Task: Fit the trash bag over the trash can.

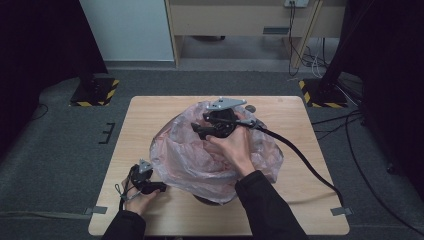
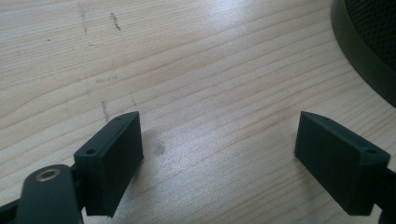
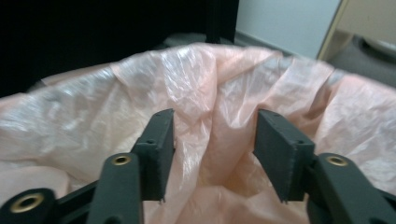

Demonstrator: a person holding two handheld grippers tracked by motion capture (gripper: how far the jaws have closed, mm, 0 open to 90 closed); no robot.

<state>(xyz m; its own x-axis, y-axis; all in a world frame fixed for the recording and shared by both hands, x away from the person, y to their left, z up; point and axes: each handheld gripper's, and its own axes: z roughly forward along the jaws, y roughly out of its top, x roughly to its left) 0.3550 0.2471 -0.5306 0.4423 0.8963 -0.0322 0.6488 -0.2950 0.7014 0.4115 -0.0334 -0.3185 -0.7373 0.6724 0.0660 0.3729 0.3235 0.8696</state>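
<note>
One pink bag (image 1: 200, 160); two tools

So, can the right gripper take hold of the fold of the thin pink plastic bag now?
Probably yes. The right gripper has its jaws apart with a fold of the thin pink plastic bag between them, nothing blocking it.

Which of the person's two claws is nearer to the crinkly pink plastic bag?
The right. The right claw is over the crinkly pink plastic bag, a fold between its jaws. The left claw rests on the wooden table beside it.
</note>
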